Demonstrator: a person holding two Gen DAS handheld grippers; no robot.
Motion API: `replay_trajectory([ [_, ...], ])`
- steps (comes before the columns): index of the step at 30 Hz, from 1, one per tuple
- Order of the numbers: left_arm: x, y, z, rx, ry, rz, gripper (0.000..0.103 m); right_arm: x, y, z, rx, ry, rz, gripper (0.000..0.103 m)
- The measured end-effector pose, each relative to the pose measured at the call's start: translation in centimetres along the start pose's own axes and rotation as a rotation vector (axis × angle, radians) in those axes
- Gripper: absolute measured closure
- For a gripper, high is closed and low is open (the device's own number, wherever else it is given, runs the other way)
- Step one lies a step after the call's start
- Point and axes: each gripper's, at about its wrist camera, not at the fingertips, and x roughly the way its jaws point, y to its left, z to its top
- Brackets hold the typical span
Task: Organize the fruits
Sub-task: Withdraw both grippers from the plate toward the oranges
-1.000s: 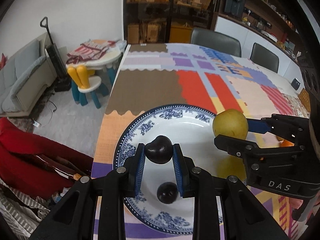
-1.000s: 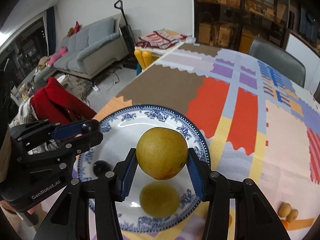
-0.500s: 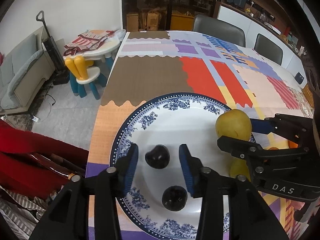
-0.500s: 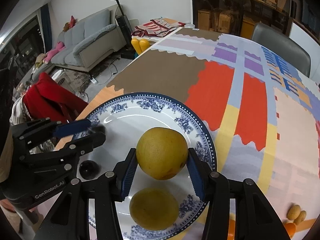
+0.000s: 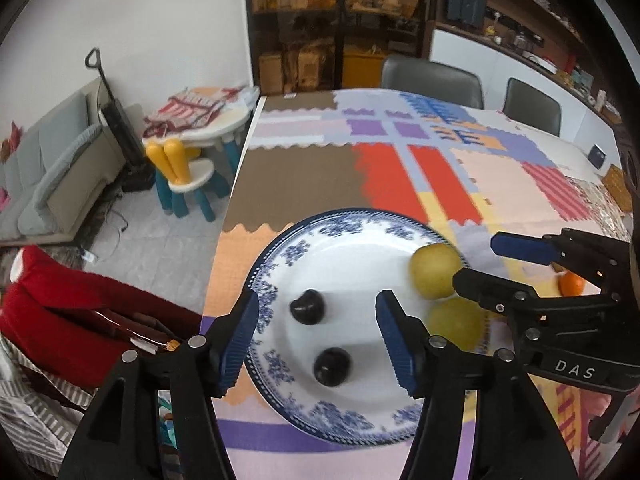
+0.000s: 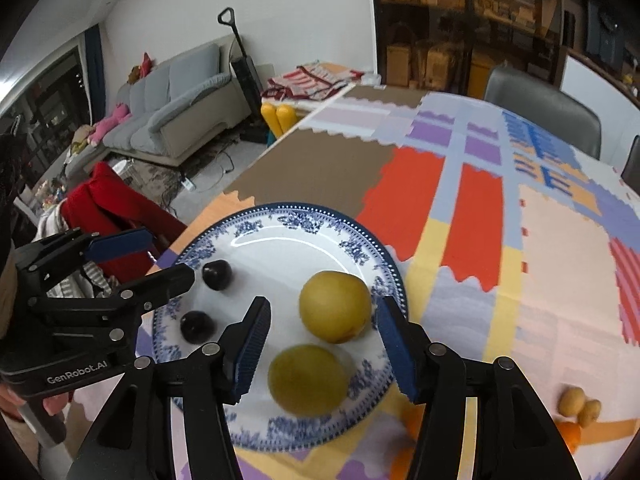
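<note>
Both fruits in hand have just been let go onto the blue-and-white plate [image 6: 372,240], so the step here is the release at the end of a paired placement. The left claw [image 5: 316,320] has just been opening and now stands apart, its blue pads clear on either side of a dark plum [image 5: 307,307] that rests on the plate; a second dark plum [image 5: 332,366] lies nearer on the same plate. The right claw [image 6: 322,338] has also just been opening; its pads stand apart with a yellow pear [image 6: 335,306] between them, seemingly resting on the plate's right half and no longer pressed. A second yellow pear [image 6: 307,380] sits just nearer, close beside the first. So the plate, near the left edge of the patchwork tabletop [image 6: 560,260], now carries two plums on its left and two pears on its right. More fruit waits off the plate: two small tan fruits [image 6: 580,404] and an orange [image 6: 570,436] lie on the tabletop to the near right. The next move, as I judge it, calls for drawing both claws up and clear without nudging the round fruit, which could roll, then reaching right for the remaining pieces.
</note>
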Motion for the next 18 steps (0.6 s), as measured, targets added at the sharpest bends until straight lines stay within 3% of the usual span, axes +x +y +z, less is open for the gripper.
replay_trajectory([
  [9, -5.3, -3.7, -1.0, 0.046, -0.102, -0.021, 0.038, -7.1, -0.3, -1.9, -0.032, -0.136, -0.057, 0.046],
  [18, -10.0, -7.7, -2.6, 0.086, -0.215, -0.023, 0.031, -12.8, -1.9, -4.7, 0.003, -0.207, -0.061, 0.046],
])
